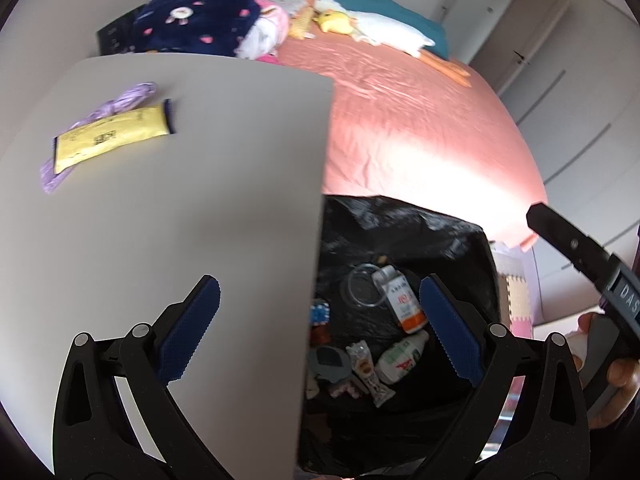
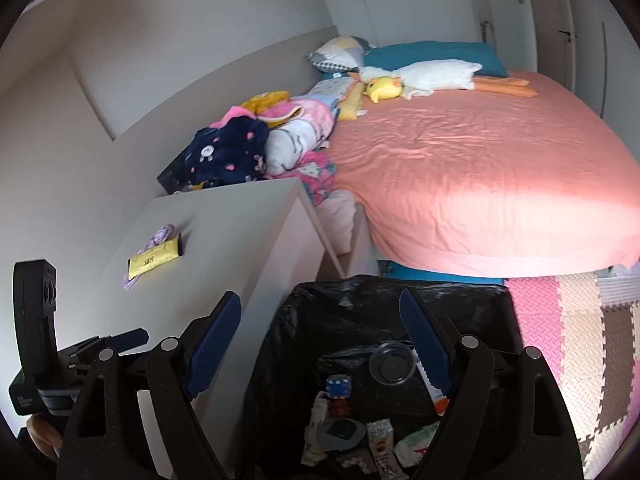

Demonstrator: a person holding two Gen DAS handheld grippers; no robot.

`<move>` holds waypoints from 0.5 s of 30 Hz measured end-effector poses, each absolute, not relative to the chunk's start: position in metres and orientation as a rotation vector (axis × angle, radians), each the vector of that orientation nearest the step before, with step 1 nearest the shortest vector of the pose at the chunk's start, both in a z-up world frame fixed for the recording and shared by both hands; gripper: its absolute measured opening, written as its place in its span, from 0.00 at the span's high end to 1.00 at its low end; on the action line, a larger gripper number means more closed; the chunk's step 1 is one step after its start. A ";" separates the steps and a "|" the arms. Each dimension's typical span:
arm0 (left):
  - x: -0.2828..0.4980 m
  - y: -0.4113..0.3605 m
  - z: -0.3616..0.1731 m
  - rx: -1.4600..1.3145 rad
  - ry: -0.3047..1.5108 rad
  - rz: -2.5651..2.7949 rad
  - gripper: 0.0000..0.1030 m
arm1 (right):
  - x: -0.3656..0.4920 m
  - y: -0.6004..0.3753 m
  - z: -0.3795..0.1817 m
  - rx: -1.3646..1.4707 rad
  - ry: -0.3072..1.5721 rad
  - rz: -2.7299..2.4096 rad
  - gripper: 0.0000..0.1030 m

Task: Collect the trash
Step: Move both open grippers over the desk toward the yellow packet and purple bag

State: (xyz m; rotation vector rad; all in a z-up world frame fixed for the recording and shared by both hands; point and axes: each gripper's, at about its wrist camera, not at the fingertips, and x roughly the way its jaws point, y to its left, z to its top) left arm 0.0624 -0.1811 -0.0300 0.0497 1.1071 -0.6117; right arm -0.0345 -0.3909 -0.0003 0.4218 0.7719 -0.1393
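Fingers of the left gripper (image 1: 320, 328) stand wide apart, nothing between them, straddling the bench (image 1: 180, 208) edge and the bin below. Fingers of the right gripper (image 2: 320, 344) also spread wide, empty, hovering over the black-lined trash bin (image 2: 360, 300). Bin sits on the floor just beside the bench, at the foot of the pink bed (image 2: 480, 168). Trash in the bin: cartons, wrappers, a clear plastic lid (image 2: 391, 368). On the bench, well apart from both grippers: yellow packet (image 1: 112, 138) lying on top of a purple wrapper (image 1: 120, 100). Clothes pile (image 2: 248, 148) and plush toys on the bed.
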 end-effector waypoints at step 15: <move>0.118 -0.132 -0.034 -0.022 1.100 -0.405 0.06 | 0.032 -0.357 -0.011 0.362 0.781 -0.031 0.21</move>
